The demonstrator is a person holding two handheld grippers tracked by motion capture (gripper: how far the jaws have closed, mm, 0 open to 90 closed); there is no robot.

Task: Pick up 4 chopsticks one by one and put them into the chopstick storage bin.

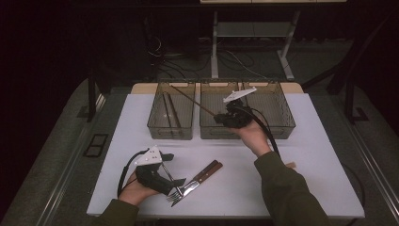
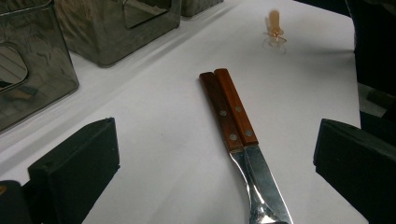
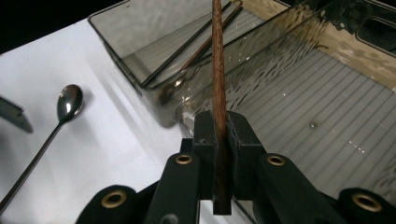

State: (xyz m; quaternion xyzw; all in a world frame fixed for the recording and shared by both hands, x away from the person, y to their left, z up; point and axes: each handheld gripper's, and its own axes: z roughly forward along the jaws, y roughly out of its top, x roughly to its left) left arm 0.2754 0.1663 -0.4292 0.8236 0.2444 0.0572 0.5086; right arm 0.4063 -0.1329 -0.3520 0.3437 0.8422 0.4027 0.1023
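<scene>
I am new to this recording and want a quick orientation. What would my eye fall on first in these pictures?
First, the right tool, shut on a thin brown wooden chopstick that it holds above the smoky transparent plastic bins at the far side of the white table. Next, the two wooden-handled steel utensils lying side by side near the front edge, between the open jaws of the left tool.

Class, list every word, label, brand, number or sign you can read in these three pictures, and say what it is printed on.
None: no readable writing shows on the smoked plastic bins, the two wooden-handled utensils, the chopstick or the spoon. The white table is plain as well.
</scene>
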